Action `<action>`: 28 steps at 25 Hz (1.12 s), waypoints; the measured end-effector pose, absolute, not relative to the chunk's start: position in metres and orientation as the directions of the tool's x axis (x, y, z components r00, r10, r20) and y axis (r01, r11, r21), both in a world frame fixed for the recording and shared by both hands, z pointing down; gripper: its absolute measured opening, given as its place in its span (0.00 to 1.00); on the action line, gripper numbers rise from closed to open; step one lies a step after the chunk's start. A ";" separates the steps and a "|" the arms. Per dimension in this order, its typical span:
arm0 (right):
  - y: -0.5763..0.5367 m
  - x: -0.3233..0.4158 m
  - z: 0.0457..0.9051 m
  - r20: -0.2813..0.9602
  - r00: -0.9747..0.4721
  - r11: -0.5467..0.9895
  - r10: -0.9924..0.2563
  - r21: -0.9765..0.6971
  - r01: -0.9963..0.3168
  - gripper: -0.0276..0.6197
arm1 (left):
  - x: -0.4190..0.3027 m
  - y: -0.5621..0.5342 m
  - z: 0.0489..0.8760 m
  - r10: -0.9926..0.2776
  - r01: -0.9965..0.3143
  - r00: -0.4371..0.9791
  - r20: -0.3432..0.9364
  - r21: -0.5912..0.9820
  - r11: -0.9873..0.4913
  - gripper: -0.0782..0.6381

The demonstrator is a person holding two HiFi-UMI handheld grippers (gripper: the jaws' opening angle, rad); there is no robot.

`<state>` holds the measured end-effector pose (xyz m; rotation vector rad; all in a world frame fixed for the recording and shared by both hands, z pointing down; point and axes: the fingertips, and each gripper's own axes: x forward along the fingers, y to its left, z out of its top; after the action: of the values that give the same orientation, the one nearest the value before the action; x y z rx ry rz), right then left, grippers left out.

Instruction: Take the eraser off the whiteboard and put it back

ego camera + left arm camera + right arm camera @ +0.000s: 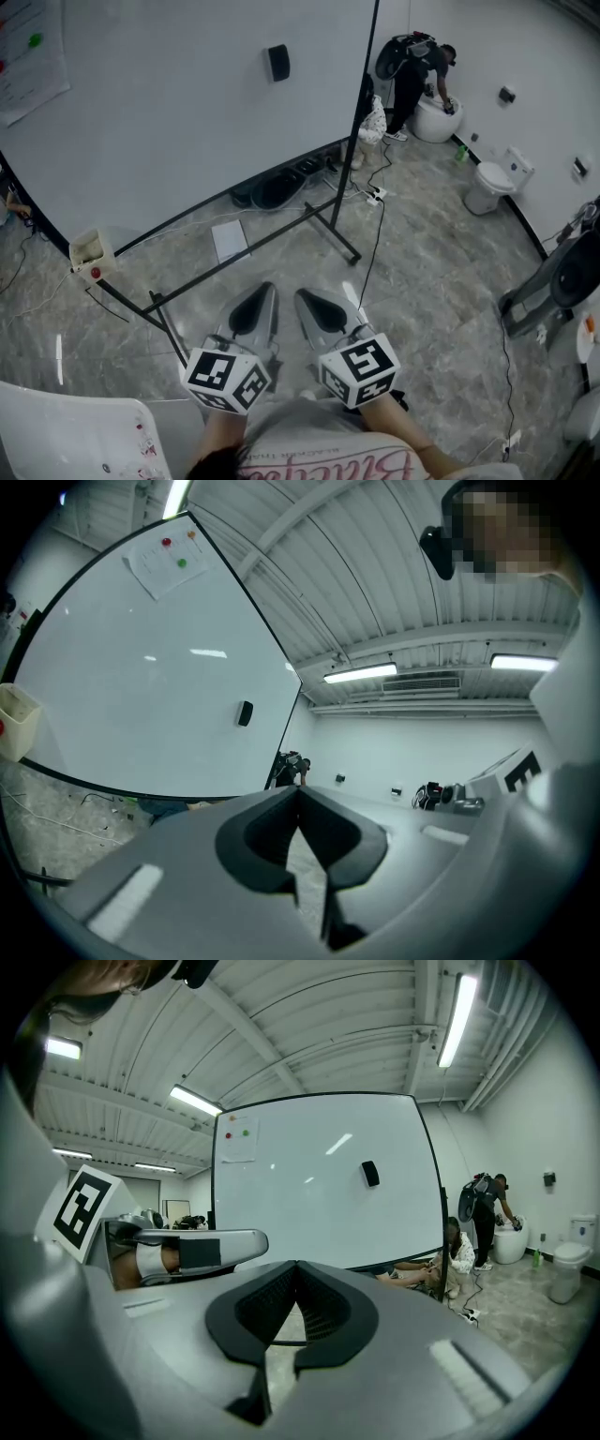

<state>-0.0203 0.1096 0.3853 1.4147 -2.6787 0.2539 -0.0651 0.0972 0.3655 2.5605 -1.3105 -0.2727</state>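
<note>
Black eraser [278, 62] on whiteboard [169, 112]; left tongs [261, 298], right tongs [309, 305] both closed, empty.

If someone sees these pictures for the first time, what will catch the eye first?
The big whiteboard on its stand fills the upper left of the head view, with a small black eraser stuck near its right edge. Low in the middle, the left gripper and right gripper sit side by side, both shut and empty, pointing toward the board.
</note>
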 end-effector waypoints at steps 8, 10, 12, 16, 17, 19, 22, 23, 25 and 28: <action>0.095 0.007 0.383 0.151 -0.594 0.584 -0.791 -0.108 -0.805 0.05 | -0.041 0.086 0.362 -0.841 -0.799 0.539 -0.057 0.283 -0.531 0.11; 0.094 0.010 0.385 0.152 -0.601 0.590 -0.785 -0.115 -0.799 0.05 | -0.039 0.087 0.364 -0.848 -0.808 0.527 -0.052 0.279 -0.519 0.11; 0.093 0.012 0.388 0.154 -0.607 0.595 -0.780 -0.121 -0.795 0.05 | -0.037 0.086 0.366 -0.855 -0.816 0.517 -0.044 0.277 -0.508 0.11; 0.089 0.017 0.393 0.159 -0.615 0.600 -0.772 -0.138 -0.788 0.05 | -0.035 0.079 0.370 -0.863 -0.825 0.504 -0.030 0.280 -0.491 0.11; 0.087 0.019 0.394 0.161 -0.614 0.598 -0.773 -0.142 -0.789 0.05 | -0.033 0.076 0.369 -0.863 -0.826 0.504 -0.029 0.278 -0.491 0.11; 0.081 0.022 0.394 0.165 -0.608 0.592 -0.776 -0.143 -0.793 0.05 | -0.031 0.070 0.368 -0.862 -0.826 0.506 -0.028 0.272 -0.494 0.11; 0.069 0.024 0.393 0.165 -0.596 0.582 -0.785 -0.128 -0.803 0.05 | -0.030 0.058 0.366 -0.859 -0.824 0.510 -0.029 0.268 -0.498 0.11; 0.063 0.024 0.392 0.163 -0.592 0.579 -0.789 -0.124 -0.806 0.05 | -0.030 0.052 0.366 -0.858 -0.823 0.512 -0.031 0.269 -0.500 0.11; 0.051 0.024 0.392 0.161 -0.584 0.572 -0.795 -0.121 -0.812 0.05 | -0.032 0.038 0.366 -0.856 -0.819 0.517 -0.035 0.273 -0.505 0.11; 0.029 0.022 0.394 0.165 -0.572 0.560 -0.803 -0.116 -0.820 0.05 | -0.033 0.014 0.365 -0.848 -0.808 0.528 -0.043 0.282 -0.517 0.11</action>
<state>0.0223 0.0292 0.3938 1.4039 -2.6918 0.2747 -0.0335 0.0142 0.3652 2.5400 -1.4006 -0.2572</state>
